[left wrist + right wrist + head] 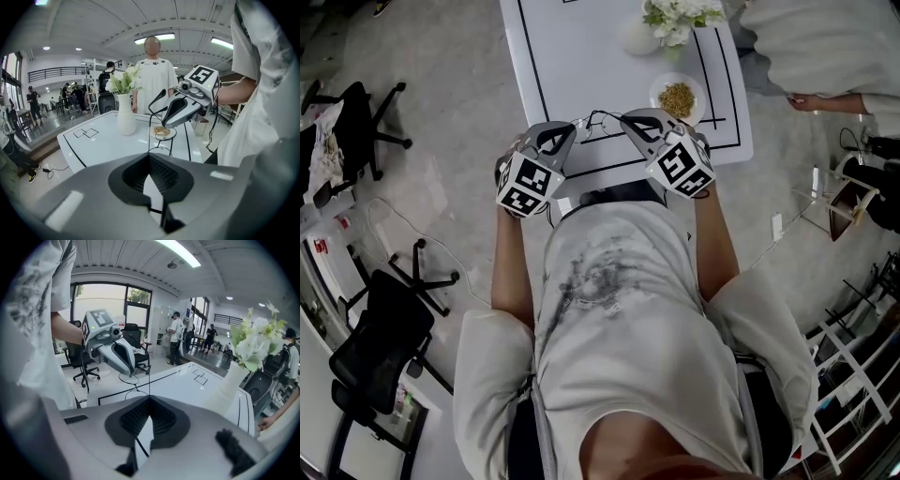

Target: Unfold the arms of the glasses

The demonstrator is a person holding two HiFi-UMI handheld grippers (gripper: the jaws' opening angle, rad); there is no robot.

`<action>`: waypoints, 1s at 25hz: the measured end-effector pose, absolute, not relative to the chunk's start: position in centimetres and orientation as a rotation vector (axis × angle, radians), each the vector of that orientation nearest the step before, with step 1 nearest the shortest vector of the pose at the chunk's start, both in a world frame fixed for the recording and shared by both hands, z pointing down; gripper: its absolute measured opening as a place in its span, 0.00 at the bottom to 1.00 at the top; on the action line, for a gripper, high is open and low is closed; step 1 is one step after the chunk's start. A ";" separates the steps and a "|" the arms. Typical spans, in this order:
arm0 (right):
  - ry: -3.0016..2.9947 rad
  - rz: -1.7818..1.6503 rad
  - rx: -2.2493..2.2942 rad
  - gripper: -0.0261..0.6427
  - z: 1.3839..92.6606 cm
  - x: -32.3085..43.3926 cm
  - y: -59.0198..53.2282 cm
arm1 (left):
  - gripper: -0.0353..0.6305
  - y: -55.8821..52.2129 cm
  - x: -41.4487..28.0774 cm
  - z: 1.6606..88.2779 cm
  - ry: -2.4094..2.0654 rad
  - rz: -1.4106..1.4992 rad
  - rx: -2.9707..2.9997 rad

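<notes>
Left gripper point(572, 129) and right gripper point(628, 120) face tip to tip, each pinched narrowly on one end of the glasses point(600, 119). These hang between them, long axis running gripper to gripper, equally near both.

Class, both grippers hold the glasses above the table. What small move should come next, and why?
Probably ease the right gripper outward, away from the left gripper, to swing open the arm it pinches. Both are shut on the thin glasses, close together, clear of the white table.
</notes>
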State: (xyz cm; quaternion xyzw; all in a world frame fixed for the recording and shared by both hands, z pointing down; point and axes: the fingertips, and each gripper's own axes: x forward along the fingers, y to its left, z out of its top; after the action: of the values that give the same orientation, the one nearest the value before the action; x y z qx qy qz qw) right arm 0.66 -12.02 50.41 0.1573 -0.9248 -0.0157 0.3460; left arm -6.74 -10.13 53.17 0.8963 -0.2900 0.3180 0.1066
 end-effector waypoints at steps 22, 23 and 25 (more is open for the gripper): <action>-2.454 -0.052 0.588 0.06 48.0 -0.1 -13.1 | 0.06 -11.3 -7.9 50.1 -0.987 0.771 2.645; -2.457 -0.052 0.597 0.06 47.8 -0.1 -13.0 | 0.06 -11.3 -7.9 50.0 -0.991 0.765 2.646; -2.467 -0.037 0.615 0.06 47.6 0.0 -12.9 | 0.06 -11.2 -7.8 49.7 -0.998 0.753 2.648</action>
State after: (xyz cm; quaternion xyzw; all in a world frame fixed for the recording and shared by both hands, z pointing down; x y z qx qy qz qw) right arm -0.03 -12.95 47.58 0.2310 -0.9270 -0.0139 0.2952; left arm -7.81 -11.23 49.69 0.8991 -0.3390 0.2557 0.1066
